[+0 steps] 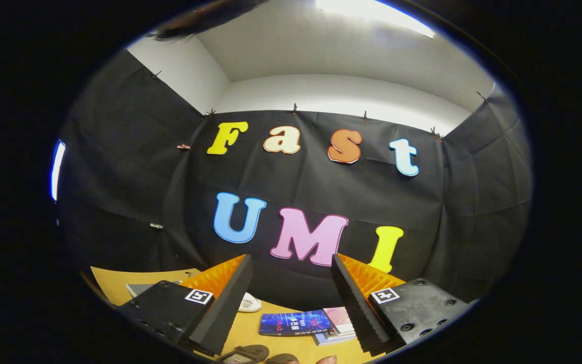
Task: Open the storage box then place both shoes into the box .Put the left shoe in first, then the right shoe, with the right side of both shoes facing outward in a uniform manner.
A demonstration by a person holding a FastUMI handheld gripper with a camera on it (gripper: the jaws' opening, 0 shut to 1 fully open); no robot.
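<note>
Yellow-orange tabletop (250,328) lies low beneath the gripper (291,298), whose black ribbed fingers (228,298) stand wide apart, holding nothing. Between them rests a dark blue book (293,323) beside a pink-covered stack of booklets (339,323). Just past the left finger, a white shoe (249,303) peeks out on the table.

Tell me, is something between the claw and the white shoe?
Nothing visible blocks it. The open claw holds nothing; the white shoe lies just beyond its left finger on the table, books to its right.
</note>
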